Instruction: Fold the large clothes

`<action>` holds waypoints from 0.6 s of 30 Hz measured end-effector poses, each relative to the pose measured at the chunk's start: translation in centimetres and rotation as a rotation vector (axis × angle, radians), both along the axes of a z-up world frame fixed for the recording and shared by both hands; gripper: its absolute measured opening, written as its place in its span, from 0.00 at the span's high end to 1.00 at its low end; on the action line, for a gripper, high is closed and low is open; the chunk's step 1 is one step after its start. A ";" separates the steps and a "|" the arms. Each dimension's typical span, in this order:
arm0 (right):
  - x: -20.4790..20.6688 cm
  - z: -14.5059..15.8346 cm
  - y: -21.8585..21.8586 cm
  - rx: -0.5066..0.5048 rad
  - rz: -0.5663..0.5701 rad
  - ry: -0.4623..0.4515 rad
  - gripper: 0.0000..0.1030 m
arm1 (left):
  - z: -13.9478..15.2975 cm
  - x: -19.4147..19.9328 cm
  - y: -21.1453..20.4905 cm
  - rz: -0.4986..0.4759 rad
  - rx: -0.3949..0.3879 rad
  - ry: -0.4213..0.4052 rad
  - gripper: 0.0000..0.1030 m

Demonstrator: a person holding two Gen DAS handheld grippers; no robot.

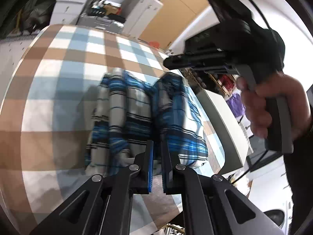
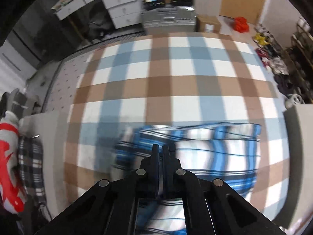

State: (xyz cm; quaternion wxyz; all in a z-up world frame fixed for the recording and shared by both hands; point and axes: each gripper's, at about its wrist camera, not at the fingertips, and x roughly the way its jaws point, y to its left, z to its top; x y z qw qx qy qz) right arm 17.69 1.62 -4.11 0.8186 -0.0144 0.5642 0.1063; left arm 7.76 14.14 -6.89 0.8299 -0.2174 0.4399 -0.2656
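1. One large garment is in play: a blue, white and black plaid shirt (image 2: 205,156), bunched and blurred, lying on the checked blanket (image 2: 176,74) toward the 6 o'clock side of the right wrist view.
2. Two claws are in use. The left claw (image 1: 157,146) has its jaws nearly together, with a fold of the plaid shirt (image 1: 137,113) rising between them, so it appears clamped on the cloth.
3. The right claw (image 2: 163,150) has its jaws drawn tight with only a thin slit between them; the shirt lies right under and around the tips, but whether cloth is pinched there cannot be told.
4. In the left wrist view the right claw's body appears at 2 o'clock, gripped by one hand (image 1: 273,105) with a dark sleeve below it.
5. The surface is a bed covered by one brown, blue and white checked blanket; a grey dotted mattress edge (image 2: 64,82) shows at 10 o'clock.
6. At 9 o'clock lie two more pieces of clothing: a grey one with red print (image 2: 9,156) and a dark checked one (image 2: 31,166).
7. Around the room: white drawer units (image 2: 121,5) at 11 o'clock, one silver case (image 2: 168,19) and one cardboard box (image 2: 208,24) at 12, a red bag (image 2: 241,24) at 1, and cluttered shelving (image 2: 293,58) at 2 o'clock.
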 end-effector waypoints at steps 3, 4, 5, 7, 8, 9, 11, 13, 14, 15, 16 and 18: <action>0.4 0.0 0.4 0.062 0.019 -0.003 0.97 | -0.6 0.3 -0.3 -0.003 -0.031 0.035 0.98; 0.4 0.3 0.1 0.075 0.020 -0.012 0.97 | -0.5 0.2 -0.8 -0.006 -0.022 0.028 0.98; 0.3 0.7 -0.2 0.093 0.027 -0.022 0.97 | -0.1 0.0 -1.5 -0.015 -0.002 0.008 0.98; 0.2 1.2 -0.8 0.115 0.056 -0.014 0.96 | 0.9 -0.5 -2.4 -0.033 0.022 -0.040 0.98; 0.0 1.4 -1.3 0.112 0.073 -0.013 0.95 | 1.5 -0.8 -3.0 -0.043 0.031 -0.075 0.97; -0.2 1.5 -1.6 0.103 0.080 -0.014 0.93 | 2.0 -0.9 -3.6 -0.050 0.049 -0.107 0.86; -0.5 1.4 -2.3 0.029 0.088 -0.018 0.77 | 2.4 -0.9 -4.8 -0.065 0.074 -0.151 0.41; -0.7 1.2 -2.9 0.007 0.095 -0.022 0.10 | 2.8 -1.0 -5.7 -0.056 0.077 -0.186 0.29; -0.8 1.3 -3.2 0.001 0.099 -0.040 0.09 | 2.9 -0.9 -6.2 -0.061 0.085 -0.190 0.29; -0.9 1.4 -3.3 -0.013 0.108 -0.063 0.09 | 2.9 -0.9 -6.3 -0.062 0.089 -0.188 0.29; -0.9 1.3 -3.3 -0.027 0.115 -0.069 0.09 | 2.6 -0.7 -6.5 -0.061 0.096 -0.183 0.29; -0.5 0.5 -3.3 -0.052 0.115 -0.023 0.09 | 1.9 0.0 -7.3 -0.067 0.137 -0.160 0.29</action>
